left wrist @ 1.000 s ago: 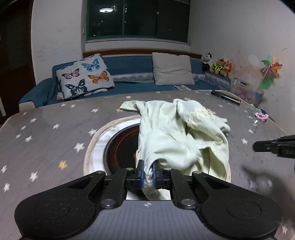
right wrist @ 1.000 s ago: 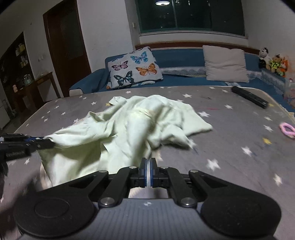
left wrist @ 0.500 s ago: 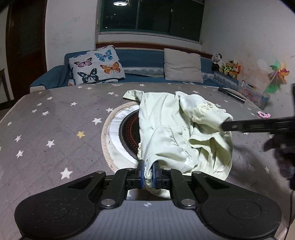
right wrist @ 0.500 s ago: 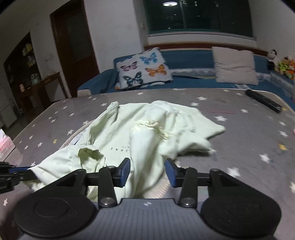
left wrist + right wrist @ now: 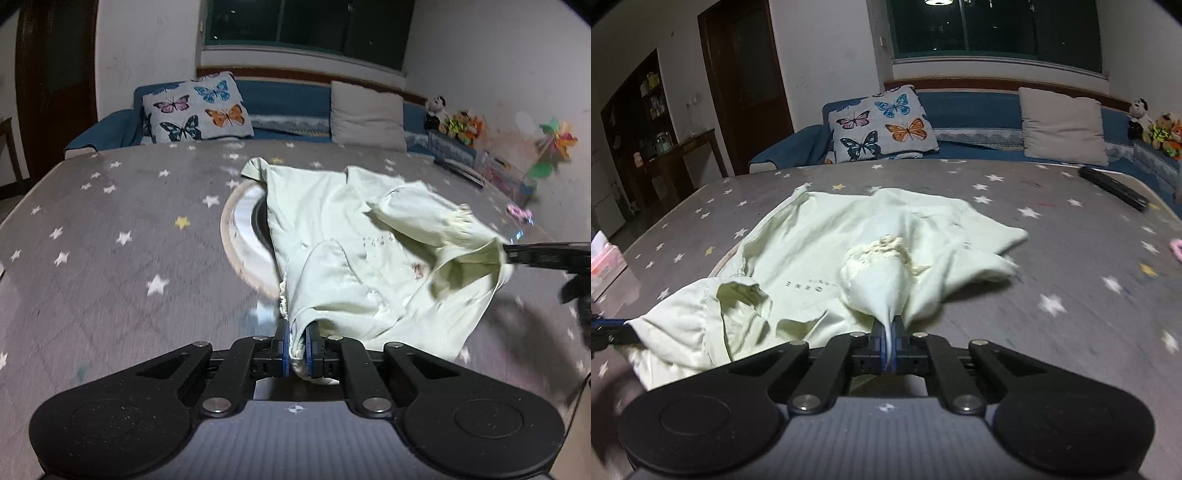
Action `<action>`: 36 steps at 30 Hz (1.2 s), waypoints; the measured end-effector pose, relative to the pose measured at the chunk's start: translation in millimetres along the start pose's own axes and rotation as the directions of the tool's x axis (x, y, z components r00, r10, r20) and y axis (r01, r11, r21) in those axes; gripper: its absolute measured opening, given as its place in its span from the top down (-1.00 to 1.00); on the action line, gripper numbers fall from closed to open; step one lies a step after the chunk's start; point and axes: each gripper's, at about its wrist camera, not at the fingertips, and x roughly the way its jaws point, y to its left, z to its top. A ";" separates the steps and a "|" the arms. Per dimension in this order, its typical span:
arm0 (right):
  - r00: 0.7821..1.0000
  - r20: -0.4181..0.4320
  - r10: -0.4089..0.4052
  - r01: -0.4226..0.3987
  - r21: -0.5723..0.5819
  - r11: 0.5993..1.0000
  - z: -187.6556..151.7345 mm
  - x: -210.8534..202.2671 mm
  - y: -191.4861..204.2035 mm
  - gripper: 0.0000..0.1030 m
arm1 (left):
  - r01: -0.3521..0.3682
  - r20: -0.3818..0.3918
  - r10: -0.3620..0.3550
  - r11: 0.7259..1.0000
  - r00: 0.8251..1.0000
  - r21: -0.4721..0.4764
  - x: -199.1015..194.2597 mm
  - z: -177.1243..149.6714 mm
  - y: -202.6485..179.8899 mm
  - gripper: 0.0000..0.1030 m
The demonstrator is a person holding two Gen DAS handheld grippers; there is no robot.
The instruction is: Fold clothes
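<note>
A crumpled pale green garment lies on the grey star-patterned table. My left gripper is shut on its near hem edge, cloth bunched between the blue pads. My right gripper is shut on another part of the garment, a cone of fabric rising from its jaws to a frilled cuff. In the left wrist view the right gripper comes in from the right, pinching the cloth's raised edge. The left gripper shows at the left edge of the right wrist view.
A round inset hotplate with a pale rim sits under the garment. A black remote and a pink hair tie lie at the table's right. A blue sofa with a butterfly cushion stands behind. A tissue pack is far left.
My right gripper was open half a second ago and has shut on the garment, lifting a fold. The left gripper keeps its hold and has pulled the hem slightly nearer.
</note>
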 end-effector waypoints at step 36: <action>0.996 -0.060 -0.071 0.054 -0.249 0.967 1.1 28.9 37.0 0.05 | 0.027 0.089 -0.036 0.995 0.995 0.095 4.5 30.2 -20.8 -0.95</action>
